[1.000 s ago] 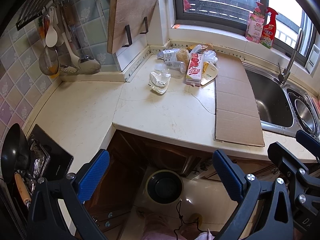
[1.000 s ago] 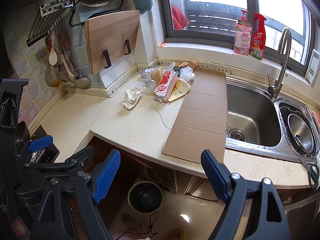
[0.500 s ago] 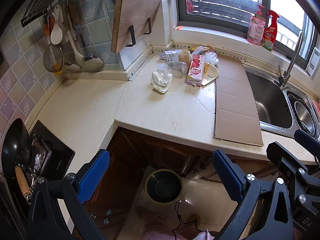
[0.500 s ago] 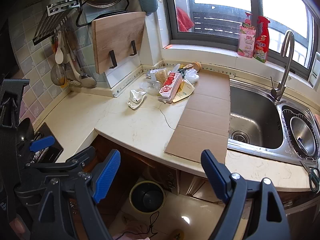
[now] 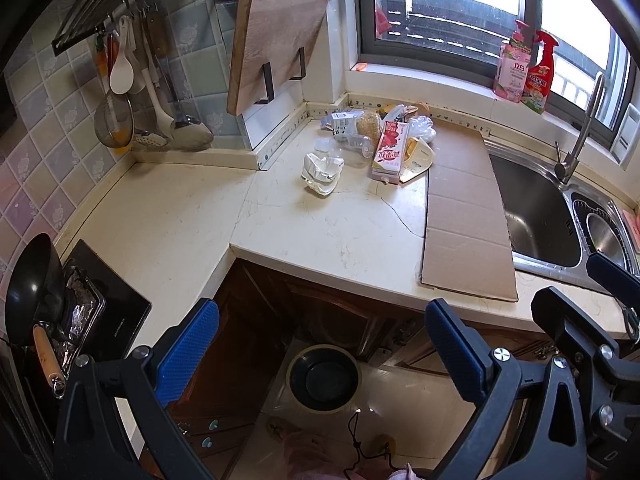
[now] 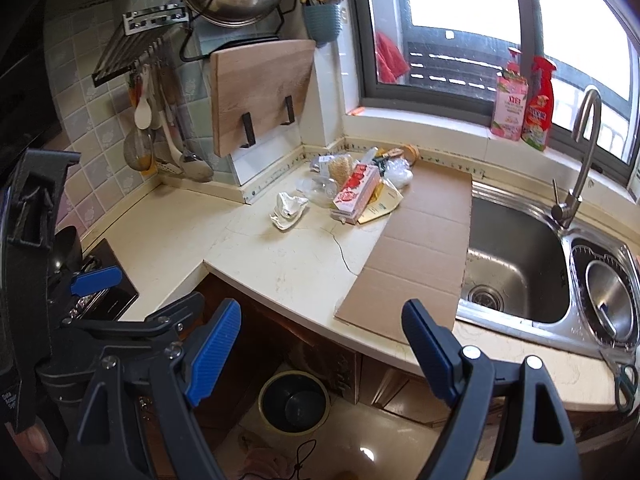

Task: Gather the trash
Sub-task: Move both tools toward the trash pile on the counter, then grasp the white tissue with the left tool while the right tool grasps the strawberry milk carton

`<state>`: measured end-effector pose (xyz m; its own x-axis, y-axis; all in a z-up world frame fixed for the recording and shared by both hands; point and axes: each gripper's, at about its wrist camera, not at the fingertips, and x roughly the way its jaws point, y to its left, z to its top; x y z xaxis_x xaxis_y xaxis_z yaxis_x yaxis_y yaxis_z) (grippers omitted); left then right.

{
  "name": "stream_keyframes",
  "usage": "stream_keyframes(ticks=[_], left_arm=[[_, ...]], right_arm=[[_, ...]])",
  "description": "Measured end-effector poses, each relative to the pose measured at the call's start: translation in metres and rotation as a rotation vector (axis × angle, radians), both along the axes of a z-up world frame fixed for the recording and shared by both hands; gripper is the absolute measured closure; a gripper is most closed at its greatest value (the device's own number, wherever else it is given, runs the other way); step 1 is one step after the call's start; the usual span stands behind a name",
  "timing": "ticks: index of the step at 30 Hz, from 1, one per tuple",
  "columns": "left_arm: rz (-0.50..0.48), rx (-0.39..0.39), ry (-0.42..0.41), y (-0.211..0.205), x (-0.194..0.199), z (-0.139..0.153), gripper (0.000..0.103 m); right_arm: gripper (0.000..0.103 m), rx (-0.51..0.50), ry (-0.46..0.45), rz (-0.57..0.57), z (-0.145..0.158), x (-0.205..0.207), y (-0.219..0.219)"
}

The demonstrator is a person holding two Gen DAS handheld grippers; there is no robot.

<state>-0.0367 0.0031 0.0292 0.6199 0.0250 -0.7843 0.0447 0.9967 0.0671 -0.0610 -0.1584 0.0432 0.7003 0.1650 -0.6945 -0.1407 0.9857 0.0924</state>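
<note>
Both claws were wide apart and empty, the left gripper (image 5: 320, 356) and right gripper (image 6: 320, 344) hanging near the counter's front edge, above the bin (image 5: 323, 378) on the floor. The trash pile (image 5: 376, 140) sat in the far corner by the window. I'd have grabbed the crumpled white wrapper (image 5: 321, 173) first, since it was nearest and lay apart from the rest.

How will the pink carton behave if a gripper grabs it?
The pink carton lies flat on its side on the counter, so it probably won't roll or tip. Its faces look straight and undented, so likely fairly stiff, though a hard squeeze may buckle it. Whether it is empty can't be told; among the trash, it is probably light.
</note>
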Motion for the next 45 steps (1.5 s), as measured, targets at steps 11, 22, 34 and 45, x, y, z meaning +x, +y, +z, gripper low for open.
stream_keyframes(ticks=[11,22,34,45], left_arm=[[0.045,-0.016,-0.018,-0.007,0.008,0.017,0.001],[0.091,-0.013,0.003,0.011,0.049,0.02,0.001],[0.084,-0.056,0.069,0.045,0.148,-0.008,0.001],[0.084,-0.121,0.188,0.072,0.25,-0.07,0.001]], right_arm=[[0.019,0.004,0.004,0.046,0.009,0.009,-0.014],[0.019,-0.013,0.007,0.049,0.016,0.048,-0.011],[0.02,-0.053,0.081,-0.002,-0.001,0.126,0.003],[0.02,0.046,0.249,-0.08,-0.057,0.234,-0.001]])
